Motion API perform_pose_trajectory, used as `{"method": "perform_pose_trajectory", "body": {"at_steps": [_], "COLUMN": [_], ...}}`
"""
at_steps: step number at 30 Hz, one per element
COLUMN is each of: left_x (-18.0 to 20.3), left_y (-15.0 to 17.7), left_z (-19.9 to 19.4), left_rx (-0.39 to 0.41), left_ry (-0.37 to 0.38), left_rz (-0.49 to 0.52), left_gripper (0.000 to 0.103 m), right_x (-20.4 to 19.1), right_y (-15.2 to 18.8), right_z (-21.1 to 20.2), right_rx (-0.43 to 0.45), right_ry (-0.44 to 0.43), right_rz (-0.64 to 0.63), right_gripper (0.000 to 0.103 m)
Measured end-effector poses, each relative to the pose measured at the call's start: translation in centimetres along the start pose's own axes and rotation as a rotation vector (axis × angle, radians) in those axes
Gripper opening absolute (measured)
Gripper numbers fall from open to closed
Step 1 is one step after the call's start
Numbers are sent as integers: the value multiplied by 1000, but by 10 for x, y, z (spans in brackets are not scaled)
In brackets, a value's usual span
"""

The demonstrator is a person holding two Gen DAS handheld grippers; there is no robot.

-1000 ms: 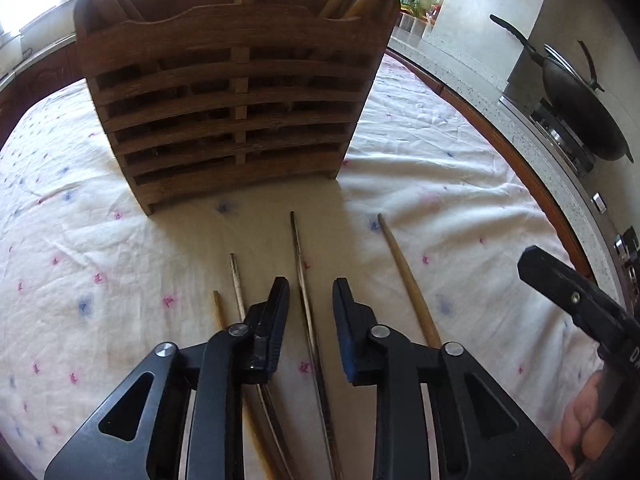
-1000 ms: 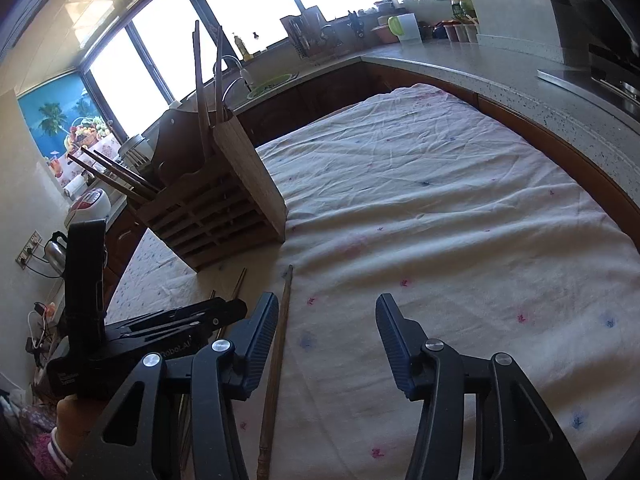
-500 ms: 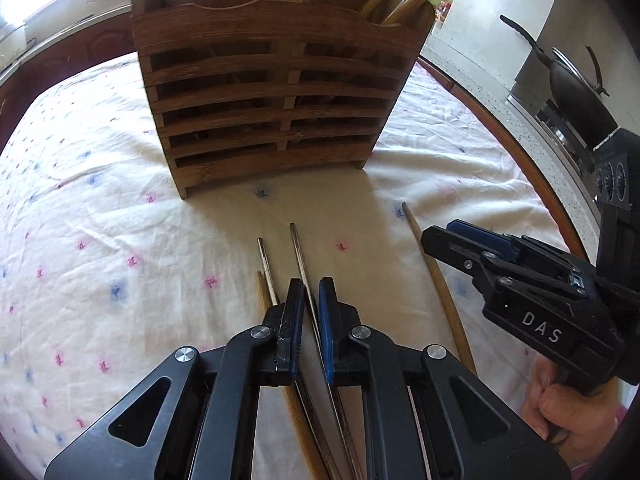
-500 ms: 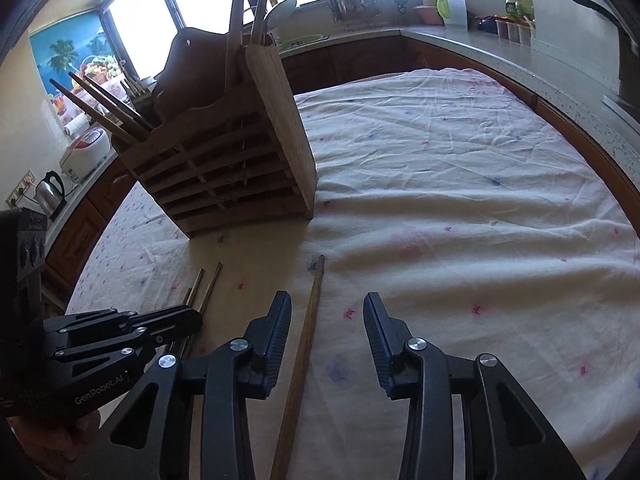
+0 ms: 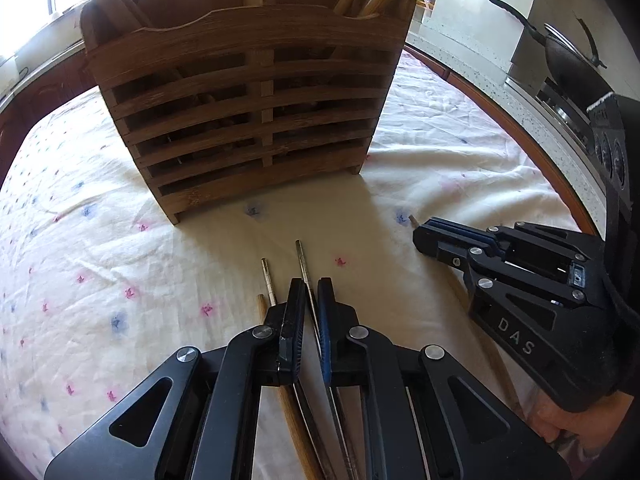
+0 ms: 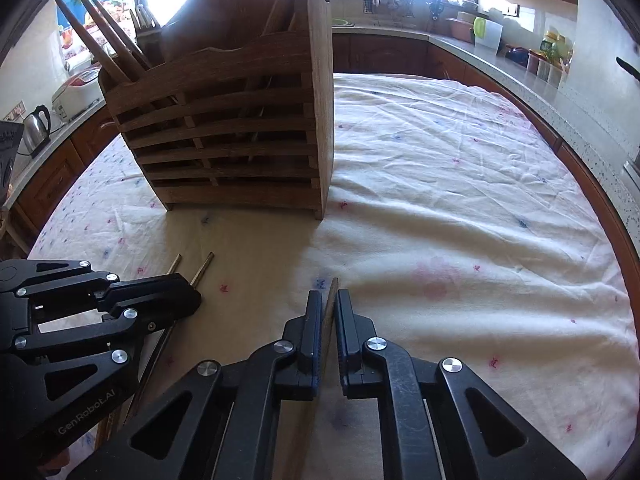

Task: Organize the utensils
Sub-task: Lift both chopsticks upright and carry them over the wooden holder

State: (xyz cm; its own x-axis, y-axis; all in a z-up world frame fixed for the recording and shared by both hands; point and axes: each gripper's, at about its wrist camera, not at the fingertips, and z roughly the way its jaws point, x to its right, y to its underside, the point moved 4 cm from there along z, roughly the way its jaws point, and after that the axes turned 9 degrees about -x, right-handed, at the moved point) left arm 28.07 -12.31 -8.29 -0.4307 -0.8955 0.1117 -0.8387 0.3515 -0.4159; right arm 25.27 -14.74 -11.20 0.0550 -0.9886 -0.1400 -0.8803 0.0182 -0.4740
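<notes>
A slatted wooden utensil holder stands on the flowered cloth, with chopsticks and spoons in it; it also shows in the right wrist view. My left gripper is shut on a thin dark metal-tipped chopstick. A second metal-tipped chopstick and a wooden one lie just left of it on the cloth. My right gripper is shut on a wooden chopstick; it shows at the right in the left wrist view.
A cloth-covered table stretches right of the holder. A stone counter with a black wok on a stove runs along the right. A kettle and rice cooker stand on the far left counter.
Both grippers have closed: the left on the thin dark chopstick, the right on the wooden one. Both moved nearer the holder, and the right gripper swung in beside the left.
</notes>
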Motion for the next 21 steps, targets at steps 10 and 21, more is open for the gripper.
{"method": "perform_pose_trajectory", "body": {"at_steps": [10,21], "left_x": [-22,-26], "left_y": [17,34], "left_z": [-80,-165], "left_rx": [154,317], "left_ry": [148,199], "left_rz": [-101,-111], "left_gripper": [4,4], "right_x": [20,13], "right_y": [7,5], "right_z": [-69,-158], "right_rx": [125,312], "right_ry": [-151,-208], "right_rz": [130,125], "right_gripper": [5,5]}}
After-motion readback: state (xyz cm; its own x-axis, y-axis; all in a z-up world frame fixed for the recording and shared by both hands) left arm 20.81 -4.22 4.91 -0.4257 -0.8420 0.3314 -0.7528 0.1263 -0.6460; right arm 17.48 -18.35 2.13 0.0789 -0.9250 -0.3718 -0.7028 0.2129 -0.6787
